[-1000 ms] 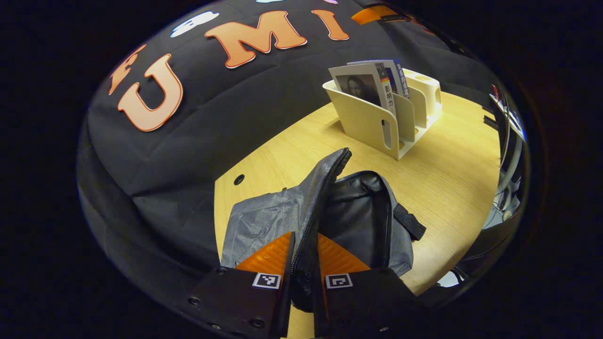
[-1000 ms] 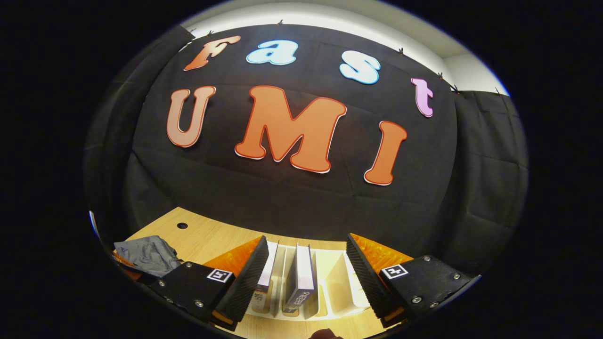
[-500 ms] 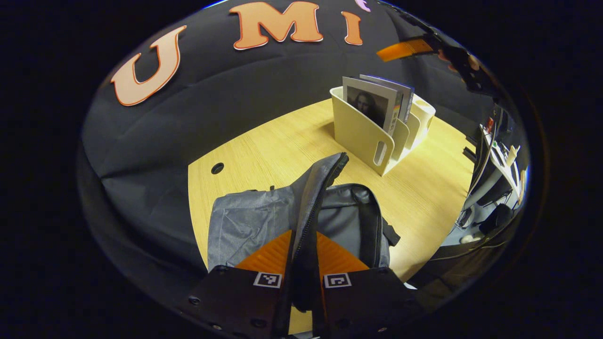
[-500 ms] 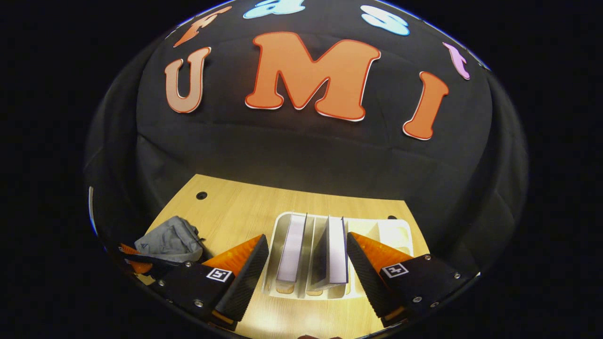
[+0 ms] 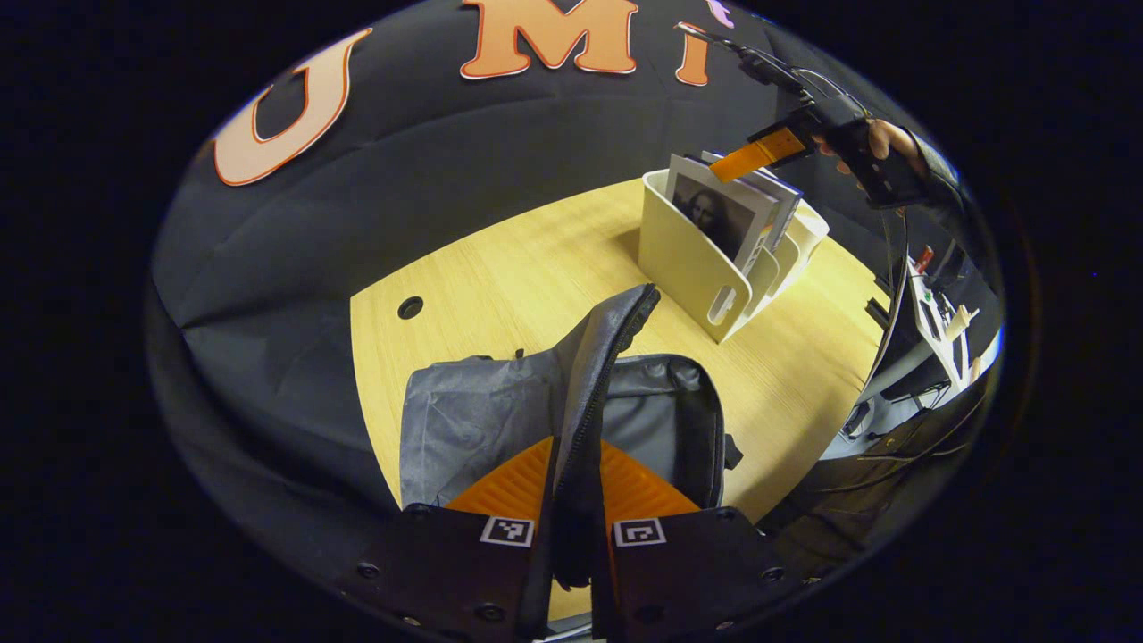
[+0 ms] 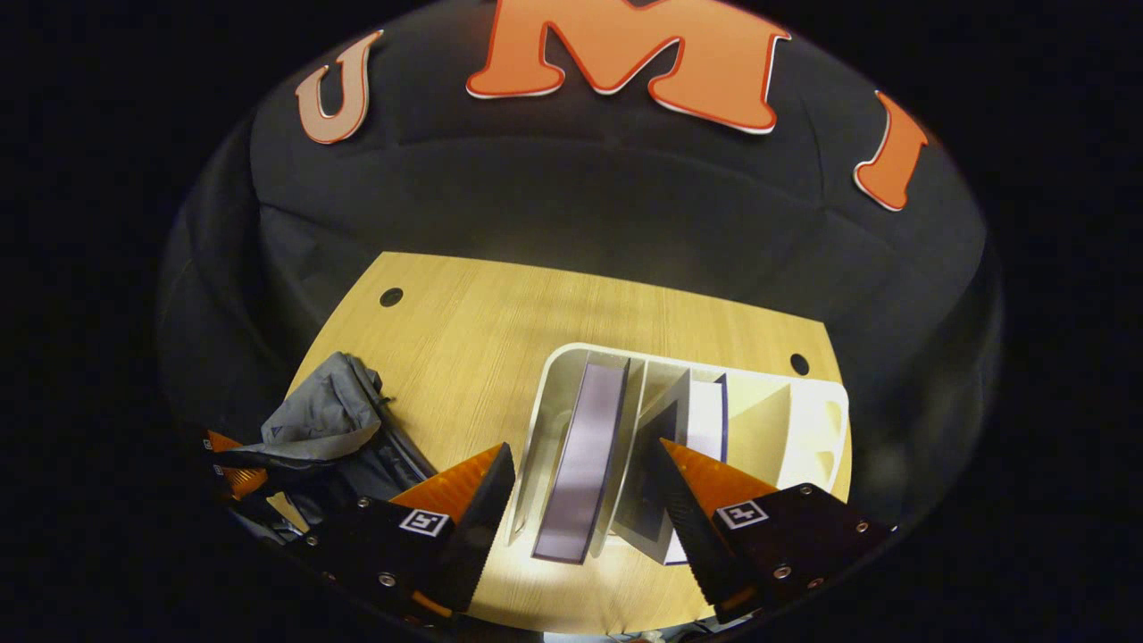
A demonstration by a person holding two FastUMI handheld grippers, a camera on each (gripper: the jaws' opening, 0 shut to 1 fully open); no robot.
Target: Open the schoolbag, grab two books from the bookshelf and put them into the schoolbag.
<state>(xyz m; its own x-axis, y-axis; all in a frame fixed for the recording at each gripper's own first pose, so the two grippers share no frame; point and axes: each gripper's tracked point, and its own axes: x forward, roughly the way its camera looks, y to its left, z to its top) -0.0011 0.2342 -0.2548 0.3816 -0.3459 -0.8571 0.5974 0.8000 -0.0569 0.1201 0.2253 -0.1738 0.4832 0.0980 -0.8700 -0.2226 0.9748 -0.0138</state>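
Note:
In the left gripper view my left gripper [image 5: 576, 464] is shut on the zipper edge of the grey schoolbag [image 5: 487, 415] and holds that flap up, so the dark inside [image 5: 665, 420] lies open. Behind it stands the cream bookshelf [image 5: 692, 263] with two upright books [image 5: 728, 210]. The right gripper [image 5: 768, 147], held by a hand, hovers just above those books. In the right gripper view my right gripper [image 6: 580, 478] is open, looking down on the bookshelf [image 6: 826, 420]. The nearer book [image 6: 585, 455] lies between its fingers; the second book [image 6: 705, 415] stands by the right finger. The schoolbag [image 6: 326, 420] shows at lower left.
The wooden table [image 5: 500, 268] has a round cable hole [image 5: 410, 307] near the back cloth wall. The rightmost slots of the bookshelf [image 6: 826, 433] hold nothing. Beyond the table's right edge stands office furniture [image 5: 933, 313] with small items on it.
The right gripper has come down over the bookshelf and tipped further downward, so the books now lie between its open fingers. The left gripper still holds the bag flap up.

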